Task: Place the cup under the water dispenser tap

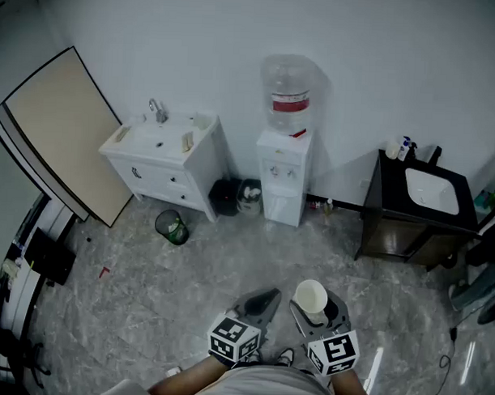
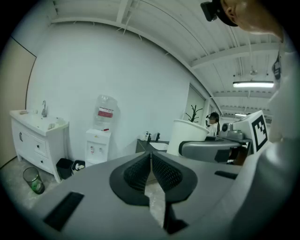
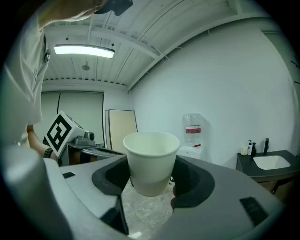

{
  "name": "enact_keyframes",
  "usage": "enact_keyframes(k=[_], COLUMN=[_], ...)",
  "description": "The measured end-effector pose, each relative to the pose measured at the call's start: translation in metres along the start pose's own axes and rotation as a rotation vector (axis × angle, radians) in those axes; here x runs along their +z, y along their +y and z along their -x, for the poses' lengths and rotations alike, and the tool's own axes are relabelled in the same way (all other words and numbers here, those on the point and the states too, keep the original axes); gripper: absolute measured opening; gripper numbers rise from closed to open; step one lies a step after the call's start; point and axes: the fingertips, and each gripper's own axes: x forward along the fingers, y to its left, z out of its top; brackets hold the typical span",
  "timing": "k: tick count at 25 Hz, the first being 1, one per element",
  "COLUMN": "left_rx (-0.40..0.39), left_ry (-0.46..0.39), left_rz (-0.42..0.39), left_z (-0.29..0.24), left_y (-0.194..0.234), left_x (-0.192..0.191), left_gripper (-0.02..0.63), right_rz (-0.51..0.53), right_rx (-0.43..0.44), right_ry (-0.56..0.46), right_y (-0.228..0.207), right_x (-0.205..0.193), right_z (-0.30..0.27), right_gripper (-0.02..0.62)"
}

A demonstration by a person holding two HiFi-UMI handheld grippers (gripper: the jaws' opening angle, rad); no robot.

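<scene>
A white paper cup (image 3: 150, 161) stands upright between the jaws of my right gripper (image 3: 149, 180), which is shut on it; the head view shows the same cup (image 1: 310, 298) in that gripper (image 1: 315, 310) near the bottom of the picture. My left gripper (image 1: 260, 304) is beside it on the left, its ribbed pads (image 2: 151, 173) pressed together with nothing between them. The white water dispenser (image 1: 282, 176) with a clear bottle (image 1: 289, 95) on top stands against the far wall, well ahead of both grippers. It also shows small in the right gripper view, the dispenser (image 3: 192, 140) behind the cup.
A white sink cabinet (image 1: 164, 160) stands left of the dispenser, with a black bin (image 1: 226, 197) and a green wire basket (image 1: 173, 227) on the floor. A dark vanity with a white basin (image 1: 421, 208) is at the right. A large board (image 1: 63, 129) leans at the left wall.
</scene>
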Motion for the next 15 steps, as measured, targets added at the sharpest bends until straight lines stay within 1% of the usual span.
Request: enact_keyframes(k=[6, 11, 15], left_rx=[0.015, 0.025, 0.037], left_ry=[-0.004, -0.001, 0.008], left_rz=[-0.001, -0.003, -0.002], left_z=[-0.01, -0.016, -0.02], left_y=[-0.008, -0.016, -0.015], left_x=[-0.001, -0.005, -0.009], left_gripper=[0.017, 0.017, 0.017], right_rz=[0.02, 0.012, -0.031], right_rx=[0.025, 0.035, 0.054], right_ry=[-0.004, -0.012, -0.032], right_y=[-0.008, -0.017, -0.024], right_x=[-0.002, -0.005, -0.003], right_z=[0.006, 0.011, 0.01], right_gripper=[0.279, 0.279, 0.279])
